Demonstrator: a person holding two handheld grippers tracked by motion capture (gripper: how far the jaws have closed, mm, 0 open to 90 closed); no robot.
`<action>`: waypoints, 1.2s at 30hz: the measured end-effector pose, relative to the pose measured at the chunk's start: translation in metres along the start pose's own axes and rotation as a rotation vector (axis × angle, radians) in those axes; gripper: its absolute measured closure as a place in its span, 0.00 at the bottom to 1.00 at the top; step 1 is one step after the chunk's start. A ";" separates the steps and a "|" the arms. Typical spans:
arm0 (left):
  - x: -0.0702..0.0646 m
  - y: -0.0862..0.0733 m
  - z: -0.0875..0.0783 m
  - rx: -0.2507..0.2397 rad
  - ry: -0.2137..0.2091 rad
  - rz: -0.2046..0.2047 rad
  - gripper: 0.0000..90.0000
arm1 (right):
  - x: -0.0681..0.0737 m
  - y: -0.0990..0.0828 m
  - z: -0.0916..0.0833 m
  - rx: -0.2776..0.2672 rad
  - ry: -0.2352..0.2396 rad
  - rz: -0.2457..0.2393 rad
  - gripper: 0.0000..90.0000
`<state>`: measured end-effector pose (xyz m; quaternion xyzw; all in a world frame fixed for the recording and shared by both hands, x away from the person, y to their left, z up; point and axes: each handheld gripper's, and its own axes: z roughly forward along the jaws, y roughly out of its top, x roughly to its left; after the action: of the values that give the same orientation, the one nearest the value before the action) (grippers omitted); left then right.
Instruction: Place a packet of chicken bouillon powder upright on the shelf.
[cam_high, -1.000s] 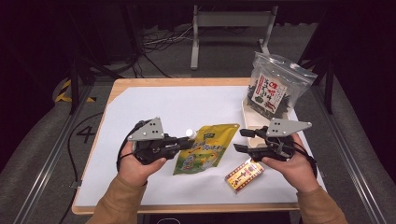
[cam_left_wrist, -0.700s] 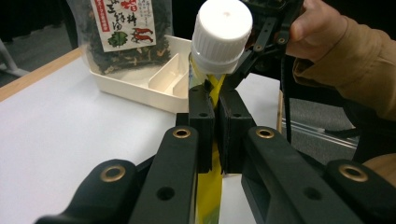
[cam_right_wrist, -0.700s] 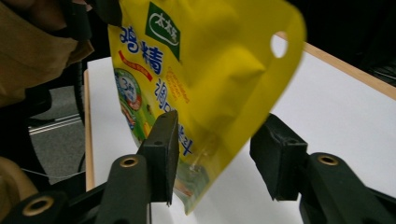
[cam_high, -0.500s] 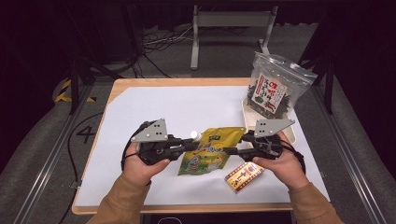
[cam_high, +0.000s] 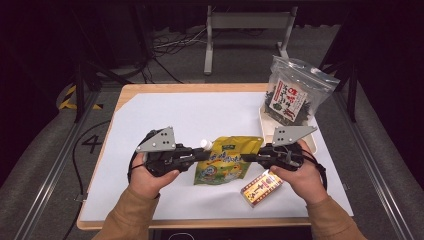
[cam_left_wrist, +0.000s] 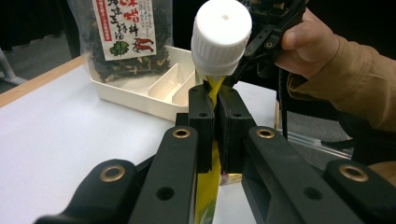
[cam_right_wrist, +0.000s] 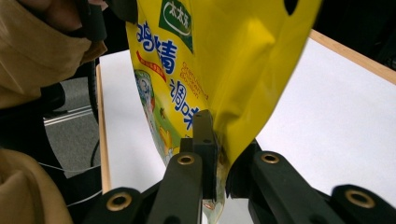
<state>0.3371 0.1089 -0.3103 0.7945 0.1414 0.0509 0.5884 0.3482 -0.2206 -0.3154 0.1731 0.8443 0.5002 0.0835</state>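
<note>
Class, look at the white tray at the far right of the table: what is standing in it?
A clear bag of dark dried food stands in the white tray. Beside it, two empty compartments show; the tray's floor under the bag is hidden.

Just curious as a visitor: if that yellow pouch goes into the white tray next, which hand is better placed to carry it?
Probably the right: the right gripper already pinches the yellow pouch, and the white tray lies beside it.

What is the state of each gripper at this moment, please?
Left gripper: closed on the yellow plastic spouted pouch, just under its white cap.
Right gripper: closed on the same pouch's opposite edge.
</note>
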 end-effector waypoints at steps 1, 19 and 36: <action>0.000 0.000 0.000 -0.004 0.000 -0.005 0.95 | 0.001 0.001 -0.001 0.001 -0.001 0.011 0.95; 0.004 -0.004 0.003 -0.012 0.074 -0.003 0.71 | 0.013 0.018 -0.019 0.061 -0.067 0.040 0.97; 0.017 -0.016 -0.003 0.060 0.153 -0.036 0.60 | 0.005 0.029 -0.057 0.089 -0.197 0.041 0.97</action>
<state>0.3496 0.1207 -0.3260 0.8030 0.2015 0.0967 0.5524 0.3319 -0.2528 -0.2623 0.2421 0.8498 0.4442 0.1482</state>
